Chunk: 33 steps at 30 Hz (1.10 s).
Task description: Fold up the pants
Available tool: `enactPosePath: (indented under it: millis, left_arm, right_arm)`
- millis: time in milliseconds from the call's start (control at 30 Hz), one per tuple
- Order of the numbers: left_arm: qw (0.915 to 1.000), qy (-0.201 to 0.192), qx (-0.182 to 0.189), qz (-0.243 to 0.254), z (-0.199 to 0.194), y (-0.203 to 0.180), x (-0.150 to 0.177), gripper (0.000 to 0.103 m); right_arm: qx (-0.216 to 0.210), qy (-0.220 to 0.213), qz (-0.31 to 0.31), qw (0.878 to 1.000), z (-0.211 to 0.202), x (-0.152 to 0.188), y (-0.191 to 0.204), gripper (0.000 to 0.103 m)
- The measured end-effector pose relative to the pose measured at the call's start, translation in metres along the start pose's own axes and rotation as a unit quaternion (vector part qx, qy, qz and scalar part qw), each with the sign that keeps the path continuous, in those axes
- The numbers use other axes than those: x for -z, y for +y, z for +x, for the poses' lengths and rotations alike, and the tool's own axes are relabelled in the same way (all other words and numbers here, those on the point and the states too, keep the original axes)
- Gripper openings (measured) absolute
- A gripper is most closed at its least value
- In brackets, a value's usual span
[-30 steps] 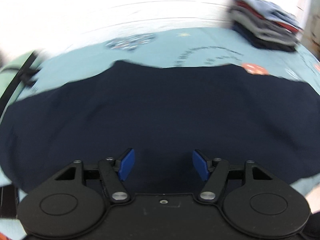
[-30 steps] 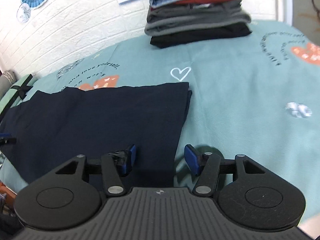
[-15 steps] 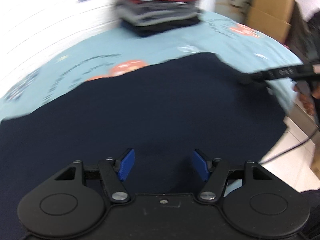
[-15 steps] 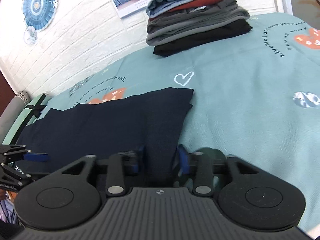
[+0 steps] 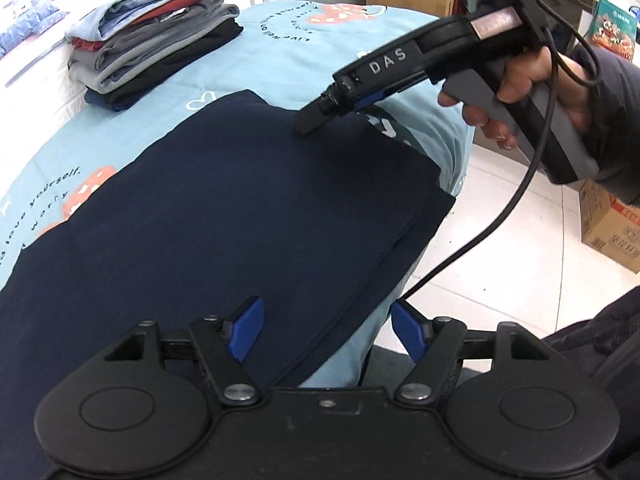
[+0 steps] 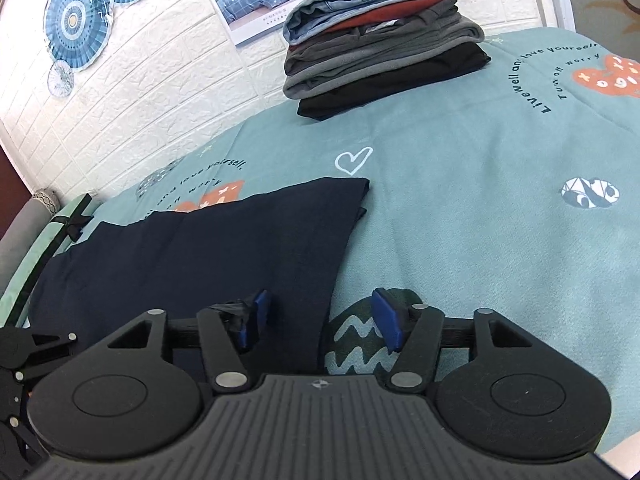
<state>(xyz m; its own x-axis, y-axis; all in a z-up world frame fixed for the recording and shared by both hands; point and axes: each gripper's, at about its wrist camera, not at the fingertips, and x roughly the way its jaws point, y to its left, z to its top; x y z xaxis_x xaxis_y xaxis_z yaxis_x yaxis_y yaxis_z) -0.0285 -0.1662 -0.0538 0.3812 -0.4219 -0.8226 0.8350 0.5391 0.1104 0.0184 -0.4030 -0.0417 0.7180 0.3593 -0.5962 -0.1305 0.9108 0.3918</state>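
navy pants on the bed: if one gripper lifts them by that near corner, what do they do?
The navy pants would probably sag and unfold: soft fabric lying in loose layers, their edges visible in the left wrist view. Likely light, since they lie thin on the bedspread. Pushed, they would probably bunch rather than slide.

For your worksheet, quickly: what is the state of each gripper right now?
Left gripper: open, holding nothing, over the pants edge.
Right gripper: open, holding nothing, astride the pants' edge.
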Motion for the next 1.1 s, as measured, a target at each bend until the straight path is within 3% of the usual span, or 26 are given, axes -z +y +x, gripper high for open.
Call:
enactPosePath:
  millis: [100,400,967,1033,1067,1100]
  left_arm:
    - [0.9996,0.007,-0.027,0.004,0.005,0.002,0.002,0.103]
    - [0.9995,0.009,-0.028,0.010,0.001,0.000,0.004,0.103]
    - [0.9996,-0.011,0.005,-0.027,-0.003,0.005,0.002,0.103]
    - [0.9993,-0.014,0.008,-0.033,-0.005,0.008,0.002,0.099]
    - [0.9990,-0.016,0.011,-0.041,-0.005,0.010,0.002,0.096]
    - [0.9985,-0.018,0.016,-0.049,-0.006,0.012,0.003,0.095]
  right_arm:
    - [-0.001,-0.001,-0.002,1.000,0.002,0.000,0.001,0.098]
    - [0.000,0.002,0.003,1.000,0.007,-0.004,0.002,0.099]
    - [0.001,0.006,0.010,1.000,0.019,-0.011,0.004,0.098]
    - [0.001,0.013,0.005,1.000,0.020,-0.012,0.005,0.070]
    - [-0.002,0.021,0.002,1.000,0.022,-0.012,0.006,0.039]
    - [-0.012,0.031,0.002,0.999,0.024,-0.012,0.007,0.029]
